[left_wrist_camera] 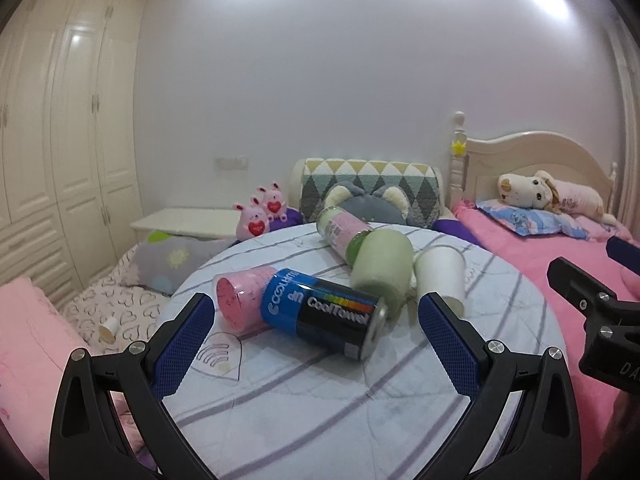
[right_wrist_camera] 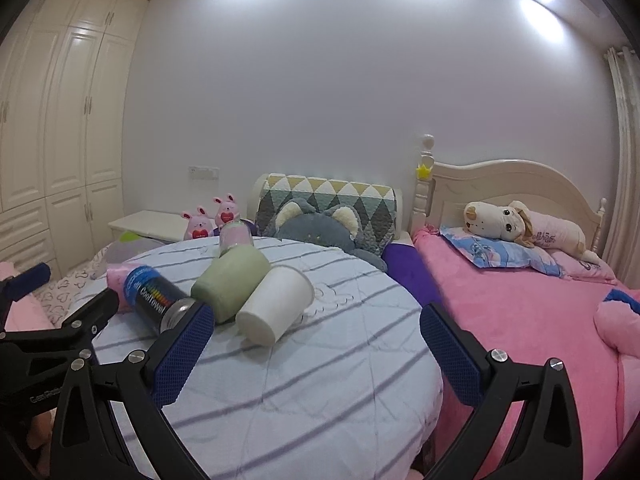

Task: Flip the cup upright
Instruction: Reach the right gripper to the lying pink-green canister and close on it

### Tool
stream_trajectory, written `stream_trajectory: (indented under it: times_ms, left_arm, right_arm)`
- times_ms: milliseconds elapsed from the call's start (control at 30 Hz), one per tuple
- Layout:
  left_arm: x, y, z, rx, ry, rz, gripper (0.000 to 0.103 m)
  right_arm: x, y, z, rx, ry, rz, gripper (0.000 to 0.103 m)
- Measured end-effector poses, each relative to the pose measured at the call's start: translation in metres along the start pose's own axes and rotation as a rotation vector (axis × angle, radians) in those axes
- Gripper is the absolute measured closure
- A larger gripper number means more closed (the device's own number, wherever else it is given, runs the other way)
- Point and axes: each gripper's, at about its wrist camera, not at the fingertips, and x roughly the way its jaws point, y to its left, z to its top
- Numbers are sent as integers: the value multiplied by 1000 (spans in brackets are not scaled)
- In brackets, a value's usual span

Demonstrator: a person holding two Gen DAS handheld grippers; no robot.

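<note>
A white paper cup (right_wrist_camera: pixel 276 306) lies on its side on the round striped table (right_wrist_camera: pixel 304 380), mouth toward the far right; it also shows in the left wrist view (left_wrist_camera: pixel 442 278). Beside it lie a pale green cup (right_wrist_camera: pixel 230 282), a blue-and-black CoolTowel can (left_wrist_camera: pixel 324 314), a pink cup (left_wrist_camera: pixel 240 294) and a pink-and-green bottle (left_wrist_camera: pixel 344 234). My left gripper (left_wrist_camera: pixel 316 332) is open and empty, just before the can. My right gripper (right_wrist_camera: pixel 316 336) is open and empty, with its left finger next to the white cup's base.
A pink bed (right_wrist_camera: pixel 520 320) with a plush dog (right_wrist_camera: pixel 500 220) lies to the right. A grey cat cushion (right_wrist_camera: pixel 316 228) and pink bunnies (right_wrist_camera: pixel 200 226) sit behind the table. White wardrobes (left_wrist_camera: pixel 60 140) fill the left wall. A heart-print blanket (left_wrist_camera: pixel 116 312) lies at the left.
</note>
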Motion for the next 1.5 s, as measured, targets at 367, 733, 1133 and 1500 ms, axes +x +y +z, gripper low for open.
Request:
stream_trajectory:
  times_ms: [367, 733, 1133, 1500]
  left_arm:
    - [70, 24, 38, -63, 120, -40, 0]
    - [145, 59, 68, -103, 295, 38, 0]
    - [189, 89, 88, -132, 435, 164, 0]
    - [241, 115, 70, -149, 620, 220, 0]
  right_arm:
    - [82, 9, 40, -19, 122, 167, 0]
    - [172, 50, 82, -214, 285, 342, 0]
    - [261, 90, 107, -291, 539, 449, 0]
    - [327, 112, 83, -287, 776, 412, 0]
